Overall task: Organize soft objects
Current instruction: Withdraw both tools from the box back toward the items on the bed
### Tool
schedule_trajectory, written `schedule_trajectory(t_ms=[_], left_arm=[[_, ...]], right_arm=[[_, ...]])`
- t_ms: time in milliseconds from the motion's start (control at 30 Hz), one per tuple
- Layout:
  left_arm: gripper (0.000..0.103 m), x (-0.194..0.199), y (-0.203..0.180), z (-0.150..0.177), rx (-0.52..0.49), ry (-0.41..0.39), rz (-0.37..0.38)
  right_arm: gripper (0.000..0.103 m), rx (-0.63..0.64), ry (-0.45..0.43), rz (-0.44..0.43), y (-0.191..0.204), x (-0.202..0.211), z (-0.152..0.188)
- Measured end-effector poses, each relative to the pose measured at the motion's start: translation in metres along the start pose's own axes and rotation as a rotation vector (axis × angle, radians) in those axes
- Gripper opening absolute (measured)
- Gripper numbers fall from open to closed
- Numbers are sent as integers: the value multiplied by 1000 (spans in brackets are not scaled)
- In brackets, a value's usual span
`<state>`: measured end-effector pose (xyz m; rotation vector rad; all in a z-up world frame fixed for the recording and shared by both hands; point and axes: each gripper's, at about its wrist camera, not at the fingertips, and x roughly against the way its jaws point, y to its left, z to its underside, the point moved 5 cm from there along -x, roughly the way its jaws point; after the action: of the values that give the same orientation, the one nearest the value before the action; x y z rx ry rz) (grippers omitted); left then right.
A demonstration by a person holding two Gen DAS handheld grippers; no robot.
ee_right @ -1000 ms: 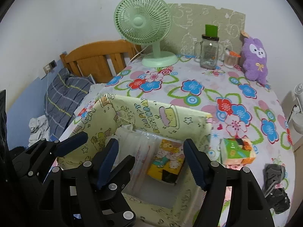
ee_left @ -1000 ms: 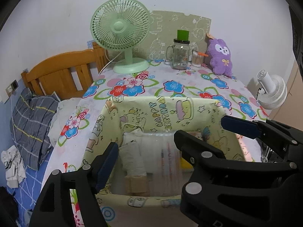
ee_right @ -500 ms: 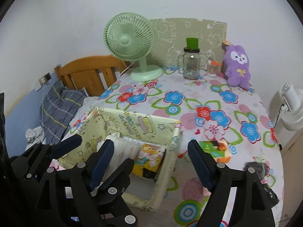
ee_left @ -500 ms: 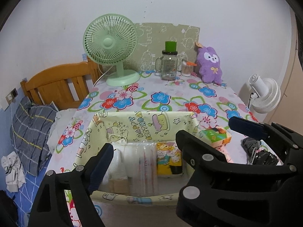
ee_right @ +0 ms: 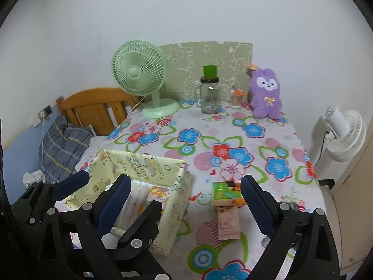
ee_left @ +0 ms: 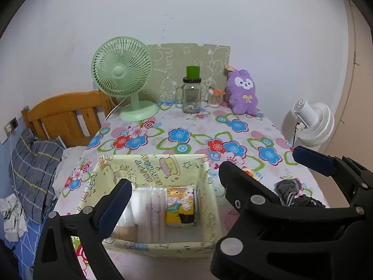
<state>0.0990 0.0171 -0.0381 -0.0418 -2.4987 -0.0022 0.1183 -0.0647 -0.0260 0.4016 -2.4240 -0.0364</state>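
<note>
Yellow fabric box (ee_right: 172, 200) sits under both grippers at the near table (ee_right: 275, 140) edge, packets (ee_left: 179, 205) upright inside. Left gripper (ee_left: 207, 177) and right gripper (ee_right: 184, 200) spread wide, just opening, nothing between. Green packet (ee_right: 223, 192) ahead; open tablecloth beyond.

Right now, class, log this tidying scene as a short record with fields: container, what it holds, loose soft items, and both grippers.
container: yellow cartoon-print fabric bin on the floral tablecloth
contents: clear-wrapped packs standing beside a yellow cartoon pack
loose items: green tissue pack and pink pack right of the bin; dark bundle further right
backdrop: purple plush against the wall
left gripper: jaws just opened wide, nothing between them
right gripper: jaws just opened wide, nothing gripped
</note>
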Motion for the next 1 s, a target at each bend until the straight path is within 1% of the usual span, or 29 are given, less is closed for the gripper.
schedule_trajectory(t_ms=[167,500,667,1000], left_arm=[[103,5,-16,-3,-13,-16,12],[103,9,-43,-7,-40,-35,25],[103,8,-56,-6,-59,-36,27],[103,2,-88,-1,-72,-29,53]], right_arm=[[98,-12,-19,26,-14,13,-1],[100,-41,-45,82,-41,29,1],[100,-53,-63,134,-54,37,4],[100,-81,-53,136,-86,41,15]])
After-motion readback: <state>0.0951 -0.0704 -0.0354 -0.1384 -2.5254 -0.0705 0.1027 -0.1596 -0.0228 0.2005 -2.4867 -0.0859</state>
